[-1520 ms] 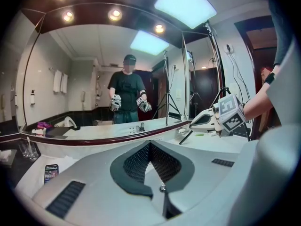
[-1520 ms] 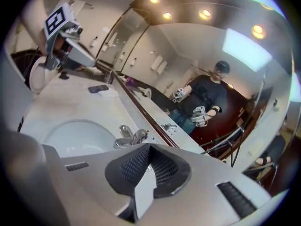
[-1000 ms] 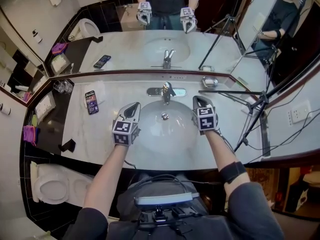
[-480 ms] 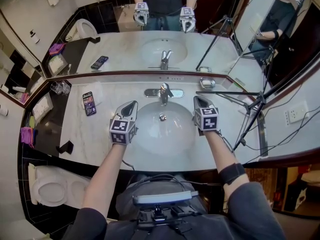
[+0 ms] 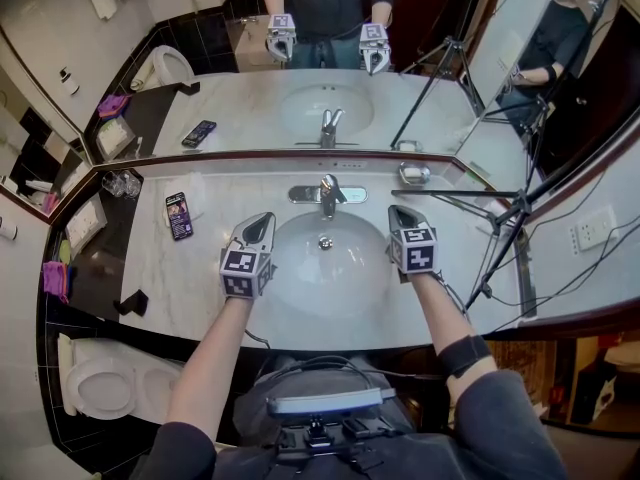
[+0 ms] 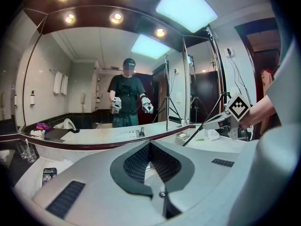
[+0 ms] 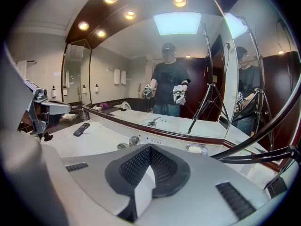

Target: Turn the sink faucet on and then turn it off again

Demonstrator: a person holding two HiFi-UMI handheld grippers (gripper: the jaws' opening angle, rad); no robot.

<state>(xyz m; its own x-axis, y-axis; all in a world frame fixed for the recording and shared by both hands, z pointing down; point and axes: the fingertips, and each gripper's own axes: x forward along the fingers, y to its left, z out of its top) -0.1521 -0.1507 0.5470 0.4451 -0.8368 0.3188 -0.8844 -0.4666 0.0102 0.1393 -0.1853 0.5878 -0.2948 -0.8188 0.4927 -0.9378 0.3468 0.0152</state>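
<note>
The sink [image 5: 325, 273] sits in the middle of the counter [image 5: 185, 273], close to its front edge. The faucet [image 5: 327, 196] stands behind the sink, at the back edge, under the mirror [image 5: 240, 108]. My left gripper [image 5: 261, 220] is over the sink's left rim, and my right gripper [image 5: 398, 212] is over its right rim. The phone [image 5: 180, 215] lies near the counter's left end. The soap dish [image 5: 414, 174] sits by the back edge, right of the faucet.

The right tool [image 7: 149, 146] hides the lower part of the faucet [image 7: 131, 141].
</note>
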